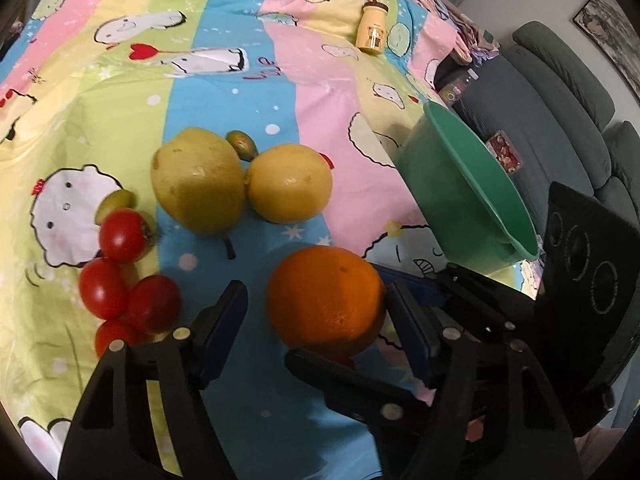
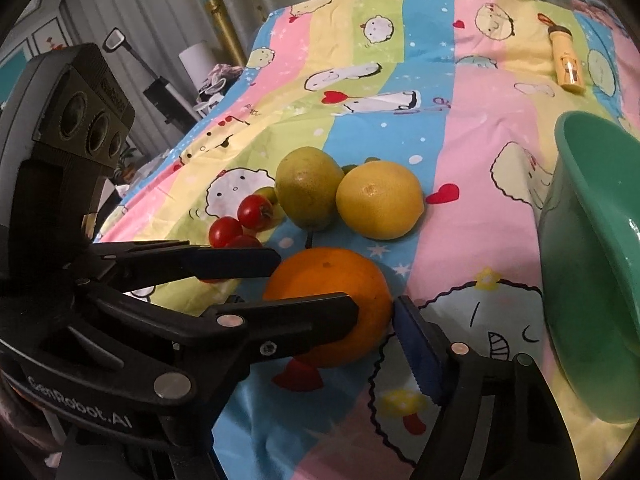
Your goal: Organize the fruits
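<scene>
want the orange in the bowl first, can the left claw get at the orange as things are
Probably yes. The orange sits between the left claw's open fingers, with nothing on top of it. One catch: the right claw brackets the same orange, so the two could bump. The green bowl stands clear to the side.

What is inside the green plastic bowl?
The green plastic bowl stands tilted. The part of its inner wall that shows is bare, with no fruit. Its bottom is hidden by its own rim, so whether anything lies there cannot be told.

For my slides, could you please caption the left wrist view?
Both grippers bracket an orange on a cartoon-print sheet, beside a green bowl.
</scene>
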Motion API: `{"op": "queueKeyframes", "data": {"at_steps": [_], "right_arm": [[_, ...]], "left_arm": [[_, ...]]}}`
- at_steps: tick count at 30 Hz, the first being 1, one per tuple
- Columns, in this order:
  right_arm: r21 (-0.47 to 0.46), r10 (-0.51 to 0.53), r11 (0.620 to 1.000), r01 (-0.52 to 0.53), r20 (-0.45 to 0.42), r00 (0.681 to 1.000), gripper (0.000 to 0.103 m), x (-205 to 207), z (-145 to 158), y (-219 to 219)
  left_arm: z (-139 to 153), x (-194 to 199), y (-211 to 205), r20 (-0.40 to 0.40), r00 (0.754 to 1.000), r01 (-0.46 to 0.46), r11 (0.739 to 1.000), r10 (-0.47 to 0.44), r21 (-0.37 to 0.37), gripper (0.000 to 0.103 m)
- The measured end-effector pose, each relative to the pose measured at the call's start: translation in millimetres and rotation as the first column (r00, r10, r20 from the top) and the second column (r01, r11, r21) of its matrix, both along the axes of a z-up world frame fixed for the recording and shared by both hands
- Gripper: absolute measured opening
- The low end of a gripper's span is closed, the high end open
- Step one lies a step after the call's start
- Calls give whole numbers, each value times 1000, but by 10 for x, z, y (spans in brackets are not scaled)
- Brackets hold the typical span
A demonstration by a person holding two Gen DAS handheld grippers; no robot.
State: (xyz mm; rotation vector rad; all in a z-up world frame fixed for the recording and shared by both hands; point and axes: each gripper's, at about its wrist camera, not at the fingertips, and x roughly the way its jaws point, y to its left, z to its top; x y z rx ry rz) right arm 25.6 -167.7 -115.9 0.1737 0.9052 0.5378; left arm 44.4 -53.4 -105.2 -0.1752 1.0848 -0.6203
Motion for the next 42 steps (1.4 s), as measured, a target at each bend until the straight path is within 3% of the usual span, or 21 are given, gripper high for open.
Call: {"op": "queueKeyframes", "data": {"at_steps": [2,19,31,42], "right_arm": [[-4,1,1000,-1,-8,1000,72,20,-25,1],[35,-15,999,16,-9,1000,67,-2,-36,-45],[40,-54,998,50,108,993,67,-155,362,-191],[60,-176,984,167,202,963,67,-229,700,-698]], "left_arm": [[-4,-1,-30,-5,1000,10,1000,-10,2,66],[52,-42,-142,45,999,12,998,-15,59,64],[507,-148,-312,174,984,40,997,-49,59,64],[880,-125,-890,274,949,145,987,-157,64,64]]}}
